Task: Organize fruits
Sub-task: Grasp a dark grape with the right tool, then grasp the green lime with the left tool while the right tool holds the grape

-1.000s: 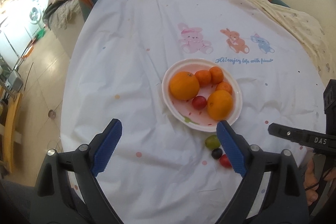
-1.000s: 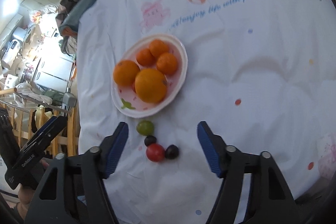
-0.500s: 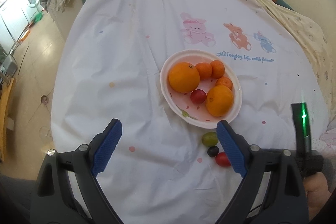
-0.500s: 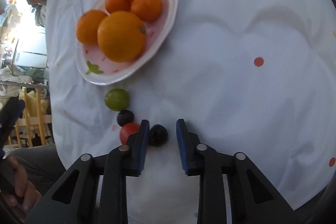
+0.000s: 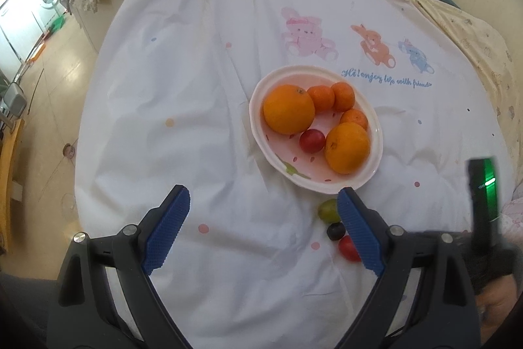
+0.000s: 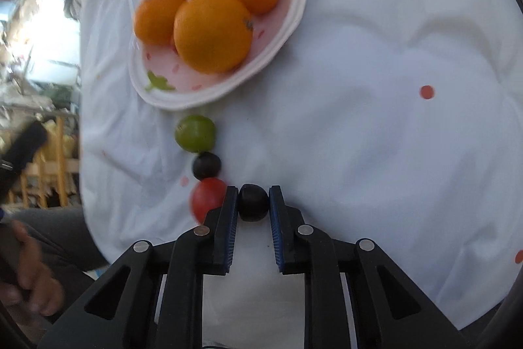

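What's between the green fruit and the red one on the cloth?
A small dark round fruit sits between the green fruit and the red fruit, in a row on the white cloth. The right wrist view shows it best.

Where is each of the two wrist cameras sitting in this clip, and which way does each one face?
Left wrist: on the left gripper, held high, facing down and forward at the plate of oranges; its own open fingers show, and the other hand's gripper at the right edge.
Right wrist: on the right gripper, low over the cloth, its fingers closed on a dark grape; the person's left hand shows.
Shared: the plate, green fruit, another dark grape, red tomato.
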{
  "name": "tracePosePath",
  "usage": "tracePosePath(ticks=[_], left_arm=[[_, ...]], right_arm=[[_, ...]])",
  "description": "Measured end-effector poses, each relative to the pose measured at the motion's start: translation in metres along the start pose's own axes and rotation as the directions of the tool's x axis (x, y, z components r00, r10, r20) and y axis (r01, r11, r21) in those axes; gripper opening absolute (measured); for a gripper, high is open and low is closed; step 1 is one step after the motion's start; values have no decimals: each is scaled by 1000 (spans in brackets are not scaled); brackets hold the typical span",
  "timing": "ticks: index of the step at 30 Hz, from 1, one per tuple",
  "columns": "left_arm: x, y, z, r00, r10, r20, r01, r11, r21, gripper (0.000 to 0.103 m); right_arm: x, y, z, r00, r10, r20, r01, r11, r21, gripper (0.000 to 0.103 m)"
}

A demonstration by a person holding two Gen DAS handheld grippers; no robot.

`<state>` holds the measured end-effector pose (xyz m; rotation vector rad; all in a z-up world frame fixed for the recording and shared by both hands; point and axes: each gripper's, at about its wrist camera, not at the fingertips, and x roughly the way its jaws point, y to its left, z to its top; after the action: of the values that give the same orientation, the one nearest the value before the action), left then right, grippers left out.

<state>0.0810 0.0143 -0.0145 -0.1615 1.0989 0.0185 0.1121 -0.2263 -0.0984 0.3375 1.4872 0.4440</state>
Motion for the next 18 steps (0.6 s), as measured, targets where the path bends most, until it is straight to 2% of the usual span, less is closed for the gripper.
tracePosePath(ticks=[5, 9, 14, 18], left_arm=[[25, -8, -9, 996, -21, -85, 23, 999, 23, 90], [47, -35, -18, 989, -30, -144, 44, 995, 92, 88], [63, -64, -20, 976, -125, -177, 151, 978, 142, 75], [82, -74, -22, 969, -116, -220, 150, 978, 145, 61]], right_arm=[[-46, -14, 4, 985, 57, 166, -66, 997, 48, 20], [-65, -25, 6, 970, 85, 227, -107, 991, 86, 20], [-69, -26, 6, 958, 111, 263, -142, 985, 101, 20], [-66, -26, 5, 959, 117, 259, -148, 984, 102, 20]])
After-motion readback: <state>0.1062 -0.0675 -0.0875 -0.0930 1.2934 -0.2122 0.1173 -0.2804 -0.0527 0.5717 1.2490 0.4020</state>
